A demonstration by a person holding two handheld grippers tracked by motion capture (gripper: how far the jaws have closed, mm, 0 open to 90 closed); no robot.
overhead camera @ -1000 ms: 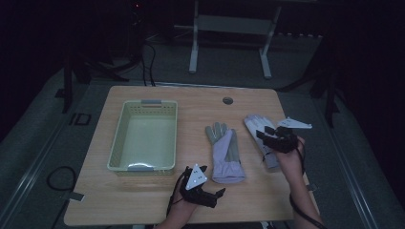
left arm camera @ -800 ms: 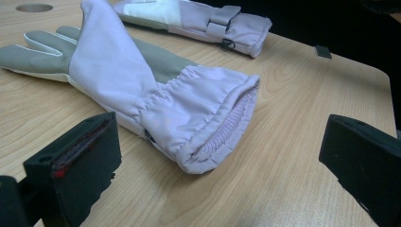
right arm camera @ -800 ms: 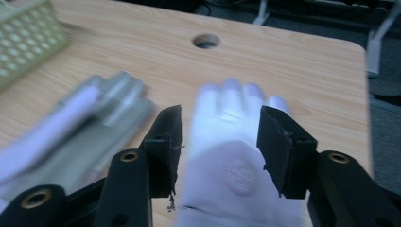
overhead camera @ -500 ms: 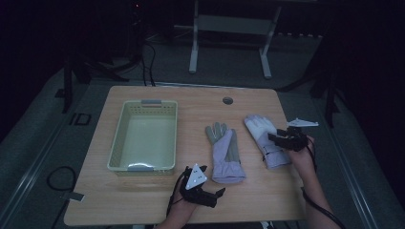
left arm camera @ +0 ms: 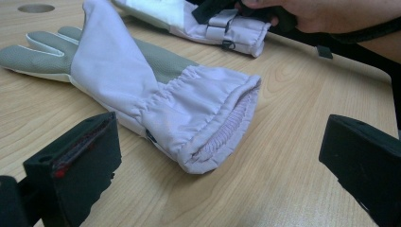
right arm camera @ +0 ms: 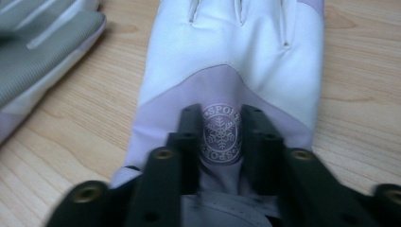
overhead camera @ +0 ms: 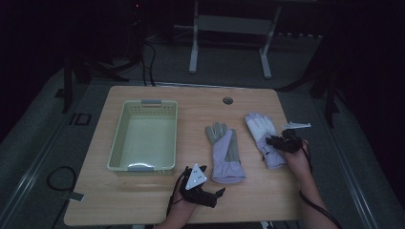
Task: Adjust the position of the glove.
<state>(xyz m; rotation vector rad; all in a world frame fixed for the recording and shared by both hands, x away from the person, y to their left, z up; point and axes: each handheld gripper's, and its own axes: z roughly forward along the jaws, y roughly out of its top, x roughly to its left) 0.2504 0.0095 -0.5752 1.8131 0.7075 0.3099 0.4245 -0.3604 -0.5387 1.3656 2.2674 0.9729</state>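
right gripper (overhead camera: pixel 276 141): down on the cuff half of the right glove (overhead camera: pixel 264 137); jaws have just been closing and now pinch a fold of fabric at the snowflake logo (right arm camera: pixel 220 133)
left gripper (overhead camera: pixel 216 191): near the table's front edge, jaws wide apart, nothing between them; left glove's cuff opening sits just ahead of it
right glove: lies flat, back side up, right of table centre; long axis runs front to back with a slight lean, fingers pointing to the far edge, cuff toward the person
left glove (overhead camera: pixel 225 151): just beside it, not touching; same heading, grey palm patches up
table (overhead camera: pixel 143 195): bare wood in front of both gloves and between gloves and far edge; right edge is near the right glove
basket (overhead camera: pixel 118 143): pale green, left half of table, well apart from the gloves
cable hole (overhead camera: pixel 228 100): near the far edge
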